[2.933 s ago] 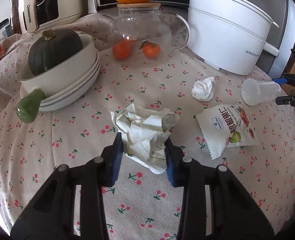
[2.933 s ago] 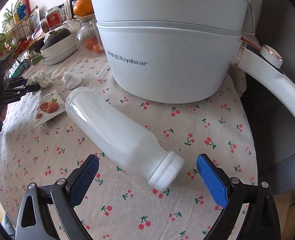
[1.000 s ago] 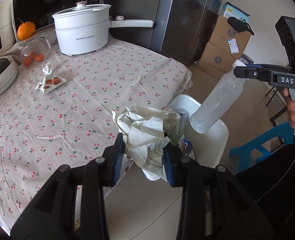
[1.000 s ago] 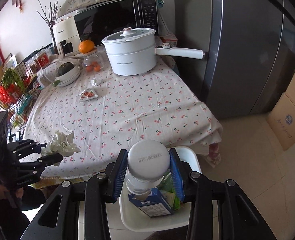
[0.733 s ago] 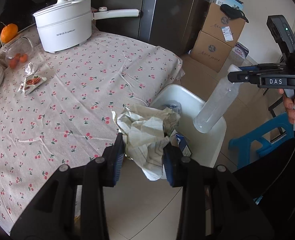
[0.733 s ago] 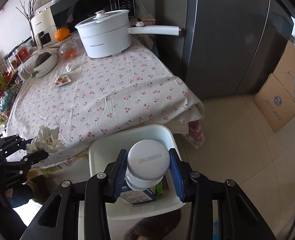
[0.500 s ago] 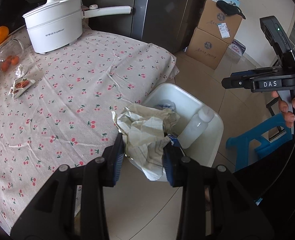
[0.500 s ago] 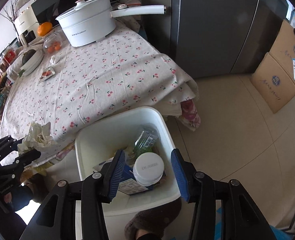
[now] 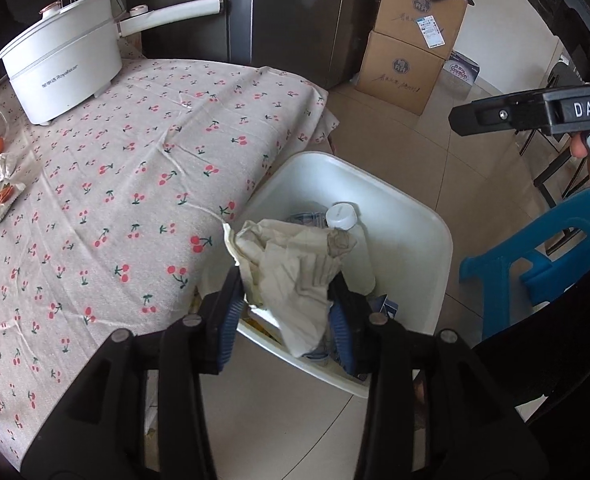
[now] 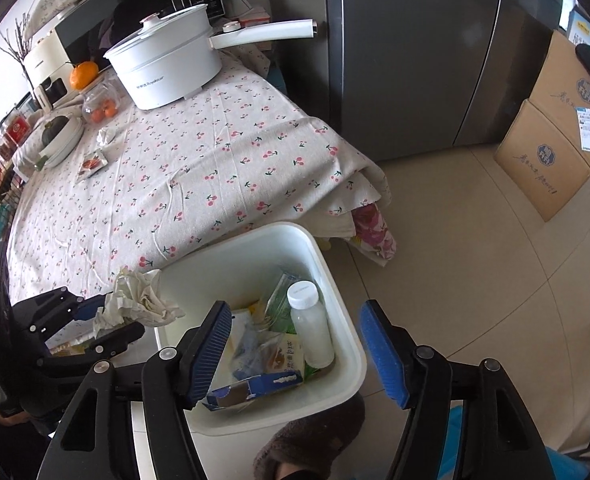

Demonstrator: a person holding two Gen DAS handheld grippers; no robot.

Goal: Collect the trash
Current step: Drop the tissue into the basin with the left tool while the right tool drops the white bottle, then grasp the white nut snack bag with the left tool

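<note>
Left gripper (image 9: pixel 285 306), lower centre of the frame: my jaws have just been opening, with the crumpled paper wad (image 9: pixel 291 268) between the pads over the white bin (image 9: pixel 435 236). I judge it light, soft and springy; pinch its bulk. Right gripper (image 10: pixel 295 346) open, empty; the bottle (image 10: pixel 311 324) lies binned.

Soft daylight fills both my wrist views, bright and even. The floor tiles (image 9: pixel 447 128) carry a pale sheen, and the refrigerator door (image 10: pixel 415 52) shows faint streaks of reflection. Both pictures are sharp. Fisheye curvature bends straight lines, with black vignetting in the corners.
</note>
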